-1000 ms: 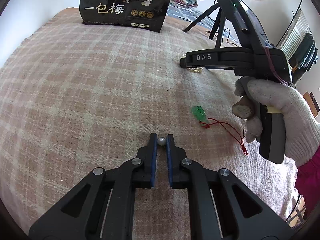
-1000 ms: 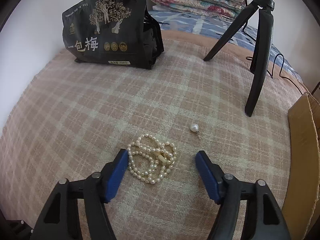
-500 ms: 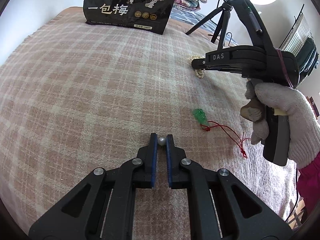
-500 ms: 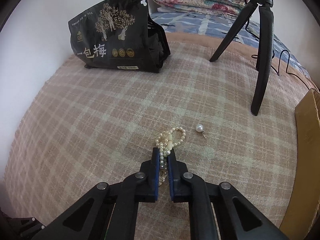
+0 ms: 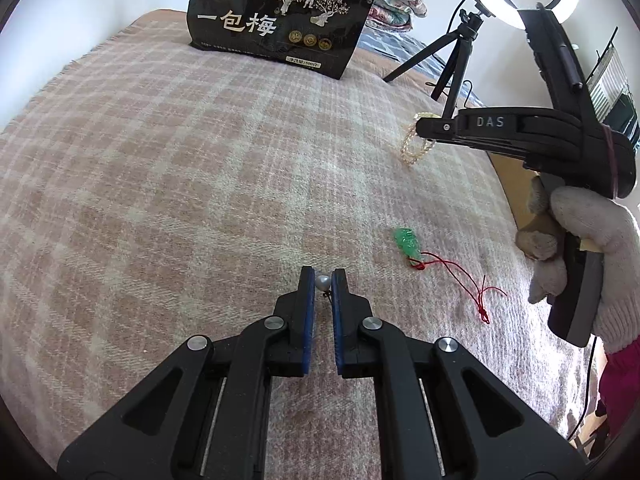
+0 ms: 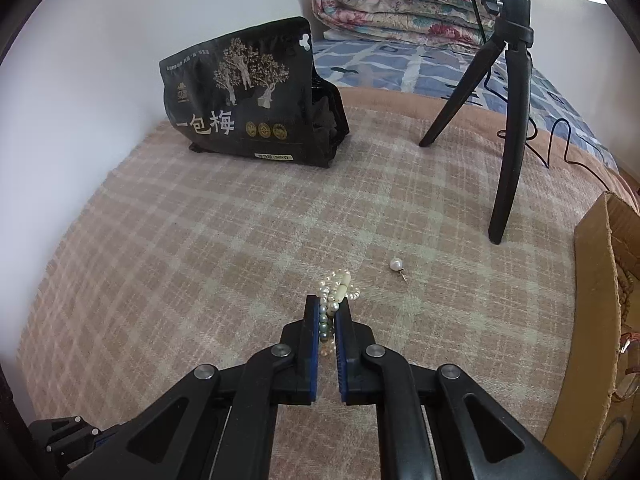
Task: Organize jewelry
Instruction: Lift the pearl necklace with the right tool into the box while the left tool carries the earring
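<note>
Pearls in both grippers right now, so we're mid-pickup on two pieces at once. Going left to right: the left gripper (image 5: 323, 278) is pinched tight on a single pearl earring (image 5: 322, 281), held right at the fingertips over the plaid blanket (image 5: 180, 184). A bit to the right of it, the green pendant on its red cord (image 5: 408, 242) lies untouched on the blanket. Further right, the right gripper (image 6: 327, 312) is clamped on the pearl necklace (image 6: 335, 290), with loops of it bunched past the tips and dangling below in the left view. A second pearl earring (image 6: 396, 265) sits loose just right of that, and the cardboard box (image 6: 596, 280) is at the far right edge. My guess is the next move is carrying both over to that box and letting go gently, since a dangling strand could snag on the rim.
</note>
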`<state>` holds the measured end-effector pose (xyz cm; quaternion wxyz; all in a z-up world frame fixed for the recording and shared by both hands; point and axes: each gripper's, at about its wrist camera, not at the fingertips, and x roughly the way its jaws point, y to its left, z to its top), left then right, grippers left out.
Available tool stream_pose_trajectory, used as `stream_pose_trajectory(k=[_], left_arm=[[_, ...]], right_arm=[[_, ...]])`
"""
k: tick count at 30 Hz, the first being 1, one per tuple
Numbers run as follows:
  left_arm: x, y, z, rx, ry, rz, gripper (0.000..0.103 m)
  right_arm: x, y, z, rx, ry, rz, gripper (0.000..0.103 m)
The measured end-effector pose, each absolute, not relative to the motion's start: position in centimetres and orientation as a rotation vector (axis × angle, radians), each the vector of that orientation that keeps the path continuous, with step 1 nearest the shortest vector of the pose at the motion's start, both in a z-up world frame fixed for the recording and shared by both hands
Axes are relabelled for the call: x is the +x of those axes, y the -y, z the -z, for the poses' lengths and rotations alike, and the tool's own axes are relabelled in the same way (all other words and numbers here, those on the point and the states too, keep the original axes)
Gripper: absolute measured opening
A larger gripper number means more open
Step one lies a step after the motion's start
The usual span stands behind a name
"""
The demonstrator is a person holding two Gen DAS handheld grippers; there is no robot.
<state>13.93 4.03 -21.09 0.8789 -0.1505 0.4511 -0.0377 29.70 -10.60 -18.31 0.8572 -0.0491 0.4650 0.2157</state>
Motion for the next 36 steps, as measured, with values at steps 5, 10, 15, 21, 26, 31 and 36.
stream_pose_trajectory(k=[5, 10, 15, 21, 26, 31, 36], left_arm=[[13.4, -4.0, 20.3, -0.302, -0.925, 0.080, 0.006], [12.8, -3.9, 19.6, -0.285, -0.912, 0.081, 0.006], [12.0, -4.0, 19.1, -0.278, -0.905, 0.075, 0.006], [11.5, -4.0, 18.3, -0.272, -0.894, 0.079, 0.006], [11.5, -3.9, 17.5, -0.273, -0.884, 0.094, 0.006], [11.1, -3.7, 16.5, -0.275, -0.874, 0.106, 0.006], [10.7, -3.2, 15.4, -0.258, -0.858, 0.123, 0.006]], right_arm=[[28.6, 11.4, 16.5, -0.091, -0.949, -0.456, 0.005], [27.4, 12.6, 14.8, -0.070, -0.923, -0.457, 0.005], [26.4, 13.9, 13.4, -0.059, -0.902, -0.451, 0.005], [25.5, 15.2, 11.9, -0.039, -0.879, -0.443, 0.005], [24.4, 16.2, 9.9, -0.037, -0.846, -0.447, 0.005], [23.1, 17.2, 7.8, -0.028, -0.814, -0.452, 0.005], [21.5, 18.6, 5.5, -0.018, -0.772, -0.446, 0.005]])
